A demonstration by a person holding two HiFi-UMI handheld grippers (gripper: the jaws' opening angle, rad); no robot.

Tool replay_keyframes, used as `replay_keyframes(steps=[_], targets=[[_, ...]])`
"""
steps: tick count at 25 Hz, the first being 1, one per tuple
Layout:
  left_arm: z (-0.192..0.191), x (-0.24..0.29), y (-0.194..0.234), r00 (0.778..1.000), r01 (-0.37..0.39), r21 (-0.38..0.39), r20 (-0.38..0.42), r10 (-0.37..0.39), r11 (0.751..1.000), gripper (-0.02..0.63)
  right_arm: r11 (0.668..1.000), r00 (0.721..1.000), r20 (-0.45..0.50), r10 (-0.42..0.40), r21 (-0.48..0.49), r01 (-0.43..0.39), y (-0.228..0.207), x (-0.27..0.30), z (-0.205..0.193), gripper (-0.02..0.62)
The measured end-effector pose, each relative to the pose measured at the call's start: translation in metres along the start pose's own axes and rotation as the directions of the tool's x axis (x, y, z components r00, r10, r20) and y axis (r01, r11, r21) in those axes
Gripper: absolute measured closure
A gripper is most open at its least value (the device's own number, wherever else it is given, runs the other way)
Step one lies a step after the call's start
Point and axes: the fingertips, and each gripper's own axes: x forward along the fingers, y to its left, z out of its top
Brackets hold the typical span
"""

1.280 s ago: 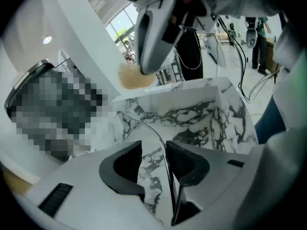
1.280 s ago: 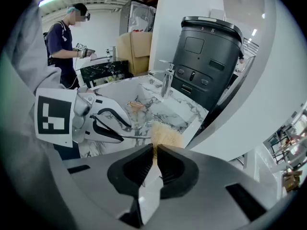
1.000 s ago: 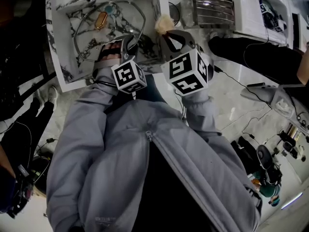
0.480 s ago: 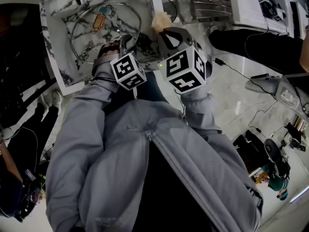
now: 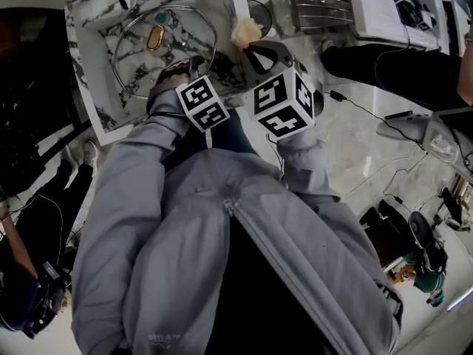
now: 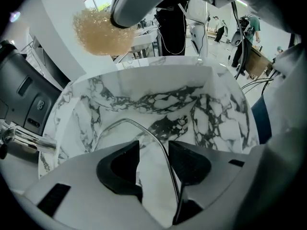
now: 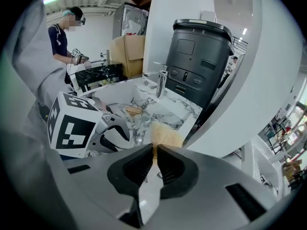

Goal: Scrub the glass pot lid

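The glass pot lid [image 5: 177, 54], steel-rimmed with a golden knob [image 5: 155, 38], lies in the marble sink [image 5: 87, 65]. My left gripper [image 5: 194, 66] is at the lid's near edge. In the left gripper view the lid's rim [image 6: 144, 128] runs between the jaws of the left gripper [image 6: 153, 150], which stand apart and do not press it. My right gripper [image 5: 251, 47] hovers over the sink's right corner, shut on a tan fibrous scrubber [image 5: 246, 32]. The scrubber [image 7: 166, 135] sticks out past the right gripper [image 7: 154, 153], with the lid [image 7: 136, 116] beyond it.
A chrome faucet [image 7: 162, 83] stands at the sink's far side, with a black appliance [image 7: 199, 56] behind it. A metal dish rack [image 5: 321, 9] sits right of the sink. Cables [image 5: 369, 135] trail over the floor. A person [image 7: 64, 32] stands in the background.
The lid sat tilted against the left gripper a second ago and now lies flatter in the sink. Both grippers have shifted only slightly by the sink's near edge.
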Motion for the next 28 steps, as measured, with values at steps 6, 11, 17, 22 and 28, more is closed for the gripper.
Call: replay_keyframes(steps=[6, 11, 17, 22, 28], targets=[[-0.002, 0.002, -0.002, 0.999, 0.027, -0.001, -0.022, -0.027, 1.0, 0.403, 1.0, 1.0, -0.001, 0.017, -0.005, -0.017, 0.005, 0.005, 0.004, 0.551], [-0.008, 0.012, -0.016, 0.985, 0.157, -0.018, -0.071, -0.158, 0.987, 0.459, 1.0, 1.0, -0.004, 0.009, -0.014, -0.009, 0.003, 0.007, 0.006, 0.551], [-0.009, 0.018, -0.021, 0.963, 0.247, -0.101, -0.082, -0.255, 0.964, 0.597, 1.0, 1.0, -0.009, -0.002, -0.004, 0.002, 0.0, 0.006, 0.003, 0.551], [-0.009, 0.017, -0.018, 0.958, 0.266, -0.151, -0.067, -0.278, 0.952, 0.597, 1.0, 1.0, -0.013, 0.003, 0.009, -0.003, -0.003, 0.005, 0.002, 0.551], [-0.029, 0.007, 0.011, 0.968, 0.245, -0.347, 0.038, -0.247, 0.905, 0.597, 1.0, 1.0, -0.015, 0.018, -0.011, -0.018, -0.002, 0.008, 0.012, 0.551]])
